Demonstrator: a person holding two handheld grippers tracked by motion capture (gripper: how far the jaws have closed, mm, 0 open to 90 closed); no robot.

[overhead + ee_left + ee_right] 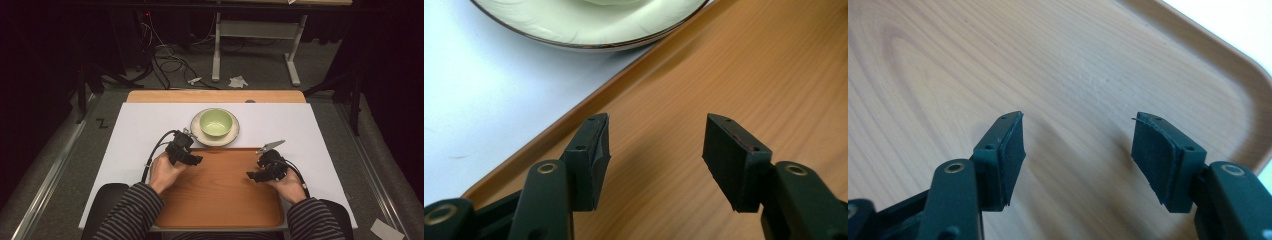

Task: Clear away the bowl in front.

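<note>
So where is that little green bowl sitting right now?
In the high view, the pale green ceramic bowl sits on a cream saucer just beyond the wooden tray's far edge, nearer the left gripper.

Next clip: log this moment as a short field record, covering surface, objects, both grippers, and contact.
surface: white table sheet
tray: brown wooden rectangular tray, near edge of the table, bare
dishes: light green bowl on cream dark-rimmed plate, just beyond the tray
left gripper: open, holding nothing, over the tray's far left corner
right gripper: open, holding nothing, over the tray's right side
contact: neither gripper touches the dishes
</note>
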